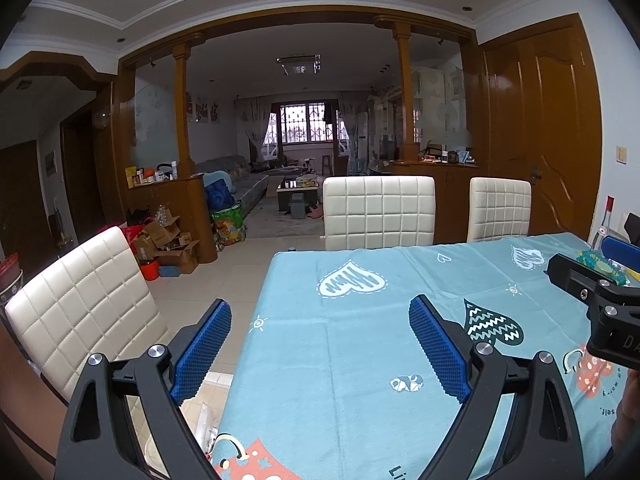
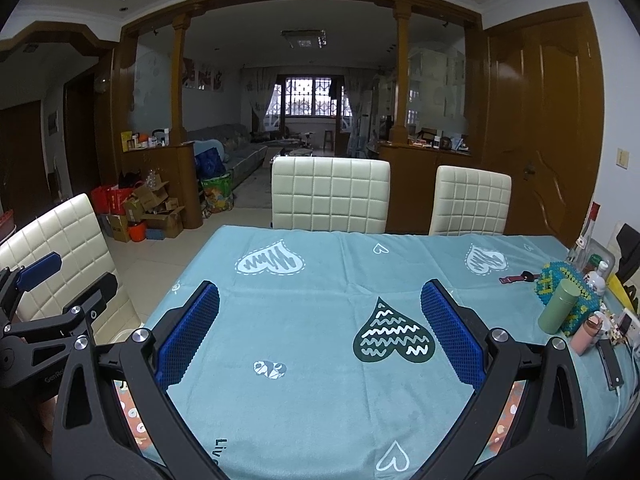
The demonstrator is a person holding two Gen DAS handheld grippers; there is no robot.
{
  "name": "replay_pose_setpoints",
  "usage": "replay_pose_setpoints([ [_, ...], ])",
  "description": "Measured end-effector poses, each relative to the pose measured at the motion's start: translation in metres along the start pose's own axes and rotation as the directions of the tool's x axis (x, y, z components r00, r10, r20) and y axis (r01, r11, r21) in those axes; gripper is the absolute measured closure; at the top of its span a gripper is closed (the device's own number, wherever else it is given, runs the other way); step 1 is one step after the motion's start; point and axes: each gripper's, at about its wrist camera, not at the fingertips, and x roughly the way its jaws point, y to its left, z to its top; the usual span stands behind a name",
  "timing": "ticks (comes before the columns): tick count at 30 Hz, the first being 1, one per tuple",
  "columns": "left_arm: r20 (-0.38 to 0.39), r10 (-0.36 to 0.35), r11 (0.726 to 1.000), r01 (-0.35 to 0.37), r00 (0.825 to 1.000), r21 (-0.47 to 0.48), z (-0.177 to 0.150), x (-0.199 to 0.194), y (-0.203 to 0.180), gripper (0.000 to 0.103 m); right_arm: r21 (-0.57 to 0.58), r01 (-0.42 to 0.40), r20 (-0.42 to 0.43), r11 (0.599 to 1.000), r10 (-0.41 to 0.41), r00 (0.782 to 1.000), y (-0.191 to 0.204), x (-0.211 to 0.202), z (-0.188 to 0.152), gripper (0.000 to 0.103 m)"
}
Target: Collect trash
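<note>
A table with a light blue heart-print cloth (image 1: 360, 344) fills the lower part of both views (image 2: 320, 360). My left gripper (image 1: 320, 344) is open and empty, held over the table's left edge. My right gripper (image 2: 320, 332) is open and empty, held over the middle of the cloth. The right gripper's body shows at the right edge of the left wrist view (image 1: 600, 300); the left gripper's body shows at the left edge of the right wrist view (image 2: 48, 308). No piece of trash shows on the cloth between the fingers. White plastic (image 1: 208, 424) lies low beside the table's left edge.
Cream padded chairs stand at the far side (image 2: 330, 196) (image 2: 472, 200) and the left (image 1: 80, 312). On the table's right end are a green flask (image 2: 558, 306), a beaded box (image 2: 576, 288), bottles, a phone (image 2: 610, 362) and a watch (image 2: 518, 278). Cardboard boxes (image 2: 148, 212) sit on the floor.
</note>
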Motion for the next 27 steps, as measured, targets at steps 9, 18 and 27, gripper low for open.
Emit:
replay_pose_setpoints([
  [9, 0.007, -0.015, 1.0, 0.015, 1.0, 0.008, -0.0008, -0.0032, -0.0028, 0.015, 0.0, -0.002, 0.0, 1.0, 0.002, 1.0, 0.0009, -0.0006, 0.0002, 0.003],
  [18, -0.029, -0.092, 0.996, 0.092, 0.995, -0.001, -0.0022, -0.0005, -0.0049, 0.015, 0.002, -0.003, -0.002, 1.0, 0.003, 1.0, 0.0009, -0.0006, 0.0005, 0.003],
  [27, -0.062, -0.095, 0.995, 0.095, 0.993, -0.01, -0.0052, 0.0038, -0.0052, 0.015, 0.007, -0.007, -0.009, 1.0, 0.007, 1.0, 0.0006, 0.0009, 0.0001, 0.003],
])
